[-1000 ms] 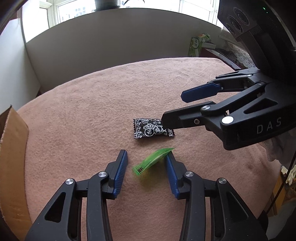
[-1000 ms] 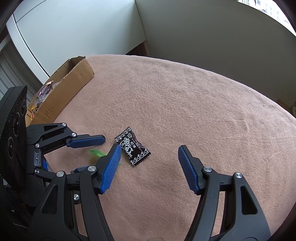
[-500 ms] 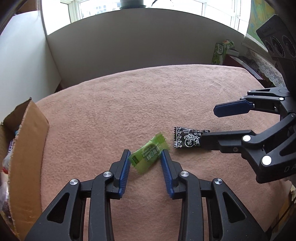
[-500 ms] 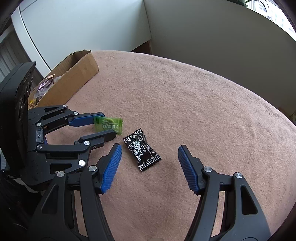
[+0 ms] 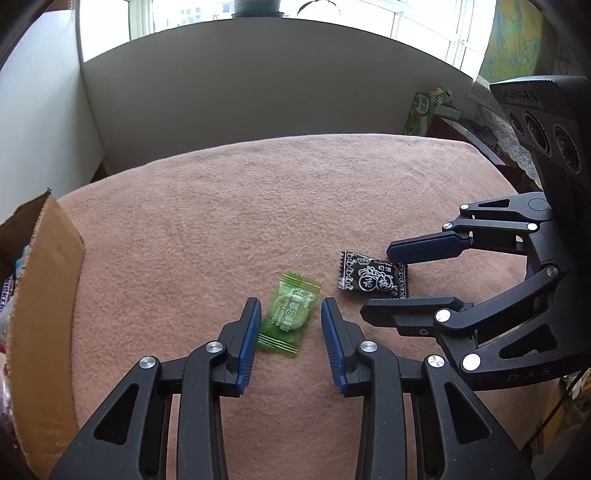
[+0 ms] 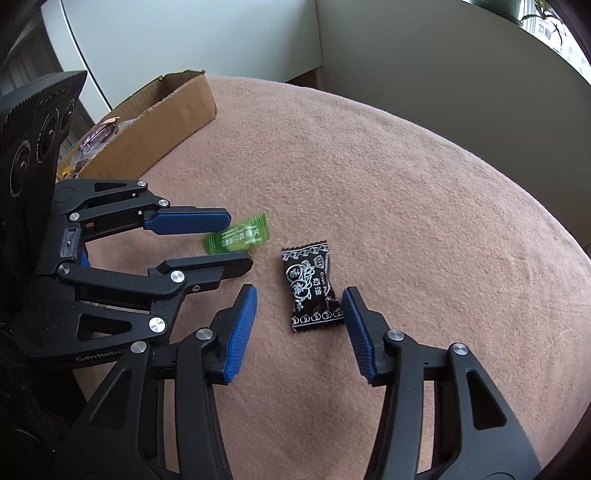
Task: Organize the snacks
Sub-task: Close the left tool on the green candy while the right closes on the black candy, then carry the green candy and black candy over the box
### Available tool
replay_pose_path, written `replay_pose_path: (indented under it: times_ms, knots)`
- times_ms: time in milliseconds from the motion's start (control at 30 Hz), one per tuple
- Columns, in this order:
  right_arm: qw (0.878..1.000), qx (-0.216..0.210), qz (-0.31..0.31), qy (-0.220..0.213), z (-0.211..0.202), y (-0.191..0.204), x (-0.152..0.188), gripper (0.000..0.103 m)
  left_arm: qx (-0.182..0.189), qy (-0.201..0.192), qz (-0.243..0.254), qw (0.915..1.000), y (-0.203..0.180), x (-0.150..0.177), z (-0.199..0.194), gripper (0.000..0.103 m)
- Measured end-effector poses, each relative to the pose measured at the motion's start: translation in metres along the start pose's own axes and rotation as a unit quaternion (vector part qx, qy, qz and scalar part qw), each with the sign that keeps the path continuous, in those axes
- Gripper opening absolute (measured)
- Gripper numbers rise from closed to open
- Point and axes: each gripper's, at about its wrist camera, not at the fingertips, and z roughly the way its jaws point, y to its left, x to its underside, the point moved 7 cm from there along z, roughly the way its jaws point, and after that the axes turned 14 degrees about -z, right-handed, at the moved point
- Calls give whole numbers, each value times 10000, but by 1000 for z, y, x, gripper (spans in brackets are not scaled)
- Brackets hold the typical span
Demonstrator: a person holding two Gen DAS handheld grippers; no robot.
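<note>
Two grippers (image 5: 290, 312) (image 6: 299, 306) straddle green candy (image 5: 290, 314) and black candy (image 6: 310, 288)

A pinkish-brown blanket (image 5: 258, 206) covers the worktop. Beyond its far right corner stands a green carton (image 5: 419, 112); behind its far edge, a white partition (image 5: 258, 85) under a window (image 5: 332, 11).

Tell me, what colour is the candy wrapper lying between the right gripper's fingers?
Black candy wrapper with silver-white print, clearest in the right wrist view.
</note>
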Motion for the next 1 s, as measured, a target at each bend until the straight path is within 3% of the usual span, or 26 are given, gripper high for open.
replay_pose_path:
  times_ms: [133, 333, 467, 567, 1000]
  knots:
    - [9996, 243, -117, 97, 0, 1, 2, 47, -148, -27, 225, 9996, -7, 5, 0, 29]
    - [9985, 515, -133, 129, 6, -7, -6, 46, -299, -51, 105, 9995, -2, 1, 6, 29]
    - [9974, 672, -193, 144, 9, -9, -10, 38, -340, -71, 101, 9993, 1, 1, 6, 29]
    - [9970, 738, -168, 146, 8, -12, -9, 27, -406, -108, 100, 9991, 4, 2, 2, 21]
    - [9942, 1004, 387, 30, -28, -27, 5, 26, -265, -369, -140, 9989, 13, 0, -25, 20]
